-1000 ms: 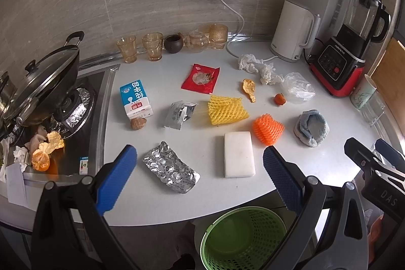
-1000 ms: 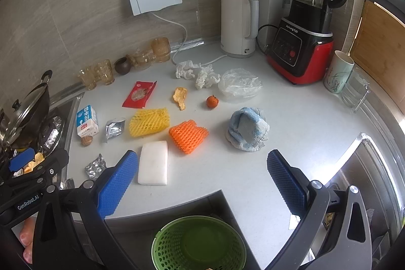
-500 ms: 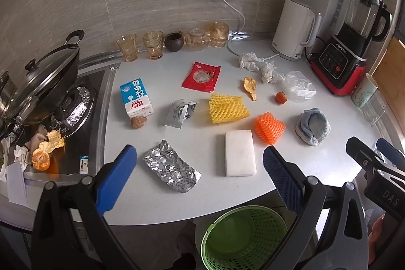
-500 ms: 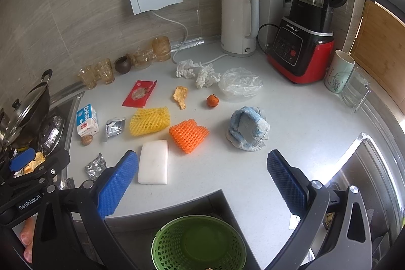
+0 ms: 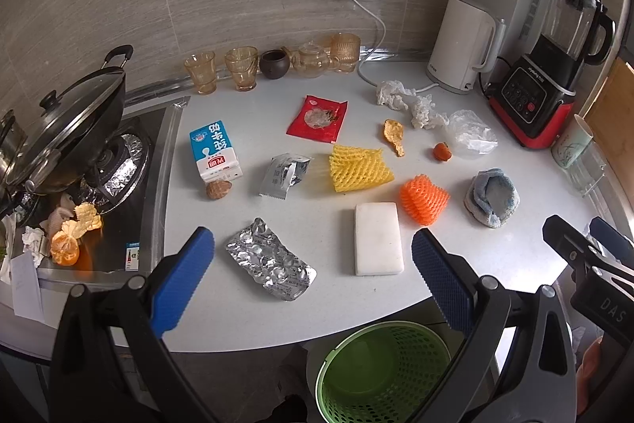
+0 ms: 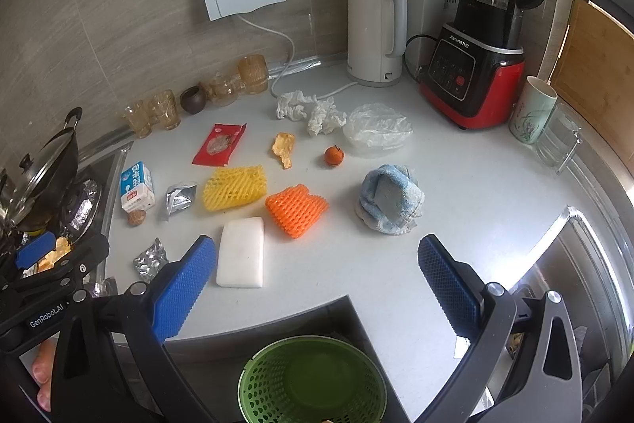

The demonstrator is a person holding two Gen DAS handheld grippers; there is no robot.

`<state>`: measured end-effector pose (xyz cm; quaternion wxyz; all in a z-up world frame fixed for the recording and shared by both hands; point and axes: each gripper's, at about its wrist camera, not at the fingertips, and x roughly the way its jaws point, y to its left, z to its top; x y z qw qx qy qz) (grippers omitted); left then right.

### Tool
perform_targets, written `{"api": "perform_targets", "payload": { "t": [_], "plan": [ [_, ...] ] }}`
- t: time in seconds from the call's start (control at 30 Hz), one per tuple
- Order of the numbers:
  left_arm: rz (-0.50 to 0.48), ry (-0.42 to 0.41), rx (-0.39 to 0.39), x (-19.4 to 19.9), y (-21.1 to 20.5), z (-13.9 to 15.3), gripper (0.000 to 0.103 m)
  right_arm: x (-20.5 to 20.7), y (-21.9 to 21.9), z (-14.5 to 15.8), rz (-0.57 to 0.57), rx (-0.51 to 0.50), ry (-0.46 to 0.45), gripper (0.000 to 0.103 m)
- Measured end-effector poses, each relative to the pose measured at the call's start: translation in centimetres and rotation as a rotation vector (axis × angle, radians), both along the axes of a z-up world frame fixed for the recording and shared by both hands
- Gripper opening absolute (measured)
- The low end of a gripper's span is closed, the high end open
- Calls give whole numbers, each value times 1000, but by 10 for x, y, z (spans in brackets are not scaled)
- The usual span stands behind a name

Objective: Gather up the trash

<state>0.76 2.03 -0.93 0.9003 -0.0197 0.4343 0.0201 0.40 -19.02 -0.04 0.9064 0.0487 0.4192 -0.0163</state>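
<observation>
Almost nothing has moved since the earlier pictures; only the left view has drifted a little, so the things on the bench sit slightly lower in the frame.

Left wrist view: the left tongs (image 5: 313,276) are spread wide and grasp nothing, hovering over the near edge of the bench (image 5: 253,312). Between their blue pads lie the foil (image 5: 270,265), at lower centre, and the white block (image 5: 378,238) just to its right. Higher in the frame are the milk box (image 5: 215,150), red packet (image 5: 317,118), yellow net (image 5: 358,168) and orange net (image 5: 424,199). A green bin (image 5: 382,371) stands below the bench edge at the bottom, and looks empty. The right tongs show only partly at the right edge.

Right wrist view: the right tongs (image 6: 317,284) are also released and hold nothing. The white block (image 6: 241,251) is near the left pad, the blue cloth (image 6: 390,199) to the right of centre. The bin (image 6: 313,381) is at bottom centre.

I judge that collecting is not yet begun: all the trash is on the bench, and the first pick is yet to be chosen.
</observation>
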Motion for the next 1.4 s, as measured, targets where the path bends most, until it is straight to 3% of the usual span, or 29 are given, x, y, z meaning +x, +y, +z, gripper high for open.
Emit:
{"api": "perform_targets", "payload": {
  "t": [1.03,1.23,1.4],
  "plan": [
    [-15,22,-10,7,2,-13,95,5,4,-8,12,15,13,101],
    [-73,6,-61,9,19,-37,95,11,13,-26,71,13,20,101],
    [-37,27,-3,12,43,-72,95,21,27,-60,135,29,58,101]
  ]
}}
